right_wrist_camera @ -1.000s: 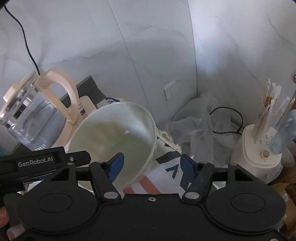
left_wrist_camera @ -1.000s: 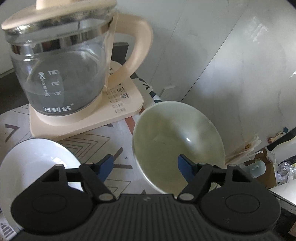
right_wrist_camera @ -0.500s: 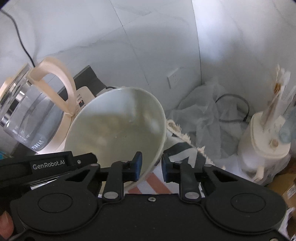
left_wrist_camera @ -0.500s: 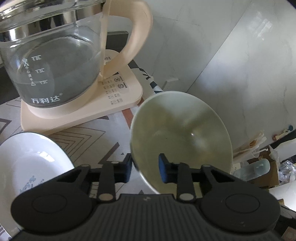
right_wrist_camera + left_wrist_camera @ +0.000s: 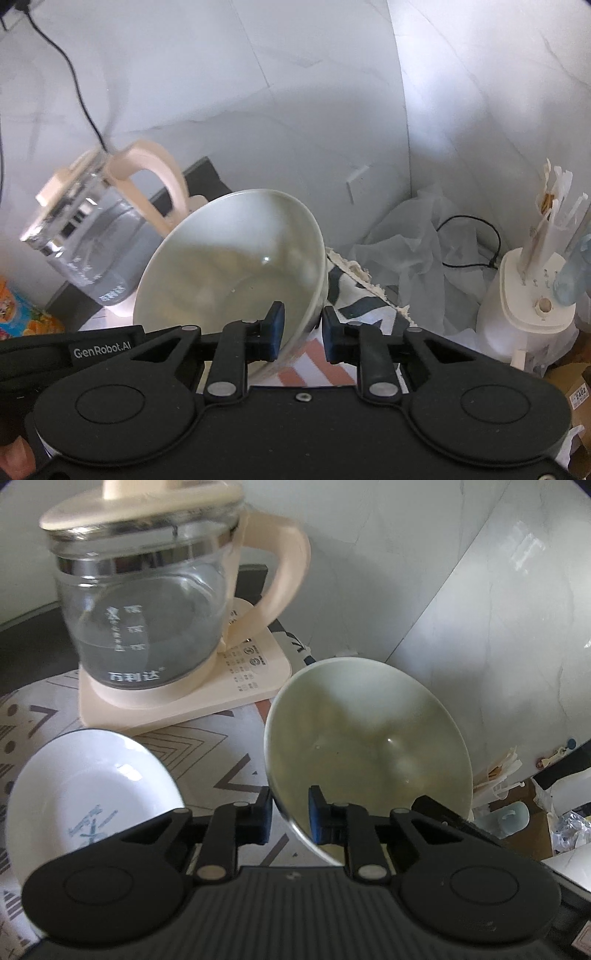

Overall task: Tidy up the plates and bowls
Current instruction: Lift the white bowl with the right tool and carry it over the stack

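Note:
A pale green bowl (image 5: 369, 746) hangs tilted between both grippers, just above the patterned tablecloth (image 5: 207, 746). My left gripper (image 5: 290, 821) has the bowl's near-left rim between its blue pads, and its jaws are still closing on it. In the right wrist view the same bowl (image 5: 229, 266) is pinched at its right rim by my right gripper (image 5: 301, 332), one pad inside and one outside. A white plate (image 5: 88, 786) with a blue drawing lies on the cloth, left of the left gripper.
A glass kettle (image 5: 147, 602) on a cream base stands close behind the bowl and plate. The marble wall corner lies beyond. To the right are crumpled plastic sheeting (image 5: 406, 236), a black cable and a white appliance (image 5: 528, 306) holding paper sticks.
Both grippers went from wide open to closed on opposite rims of the bowl. The bowl has since tipped and come up a little off the cloth.

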`<action>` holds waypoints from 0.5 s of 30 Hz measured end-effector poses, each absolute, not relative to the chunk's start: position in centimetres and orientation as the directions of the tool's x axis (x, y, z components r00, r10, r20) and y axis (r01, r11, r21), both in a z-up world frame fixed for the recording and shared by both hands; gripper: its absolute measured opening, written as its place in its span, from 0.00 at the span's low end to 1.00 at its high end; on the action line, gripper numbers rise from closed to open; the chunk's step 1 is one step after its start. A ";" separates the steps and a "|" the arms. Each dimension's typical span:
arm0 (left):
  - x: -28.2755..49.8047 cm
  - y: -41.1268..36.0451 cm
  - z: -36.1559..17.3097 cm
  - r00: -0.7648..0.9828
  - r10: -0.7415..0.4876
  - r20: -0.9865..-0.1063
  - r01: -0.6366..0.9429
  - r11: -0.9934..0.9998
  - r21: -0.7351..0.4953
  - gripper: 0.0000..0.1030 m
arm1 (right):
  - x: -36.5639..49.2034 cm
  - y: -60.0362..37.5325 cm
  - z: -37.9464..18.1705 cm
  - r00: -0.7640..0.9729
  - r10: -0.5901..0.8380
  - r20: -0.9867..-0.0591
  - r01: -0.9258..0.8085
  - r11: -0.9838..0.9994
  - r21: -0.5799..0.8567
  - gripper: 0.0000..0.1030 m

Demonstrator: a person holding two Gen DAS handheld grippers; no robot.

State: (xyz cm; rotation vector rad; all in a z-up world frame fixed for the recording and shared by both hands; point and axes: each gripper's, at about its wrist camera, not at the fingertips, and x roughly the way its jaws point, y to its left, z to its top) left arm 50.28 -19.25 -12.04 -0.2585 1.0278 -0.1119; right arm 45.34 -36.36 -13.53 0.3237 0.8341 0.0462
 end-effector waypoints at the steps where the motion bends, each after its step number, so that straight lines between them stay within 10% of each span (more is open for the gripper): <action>1: 50.0 -19.2 -11.7 0.519 -0.211 -0.828 -0.033 0.964 -0.266 0.18 | 45.1 -36.3 -13.3 0.677 0.169 -0.716 0.079 0.951 0.300 0.21; 15: 44.5 -17.7 -7.7 0.590 -0.160 -0.792 -0.086 0.962 -0.259 0.18 | 41.0 -35.3 -10.2 0.704 0.237 -0.669 -0.003 0.944 0.331 0.21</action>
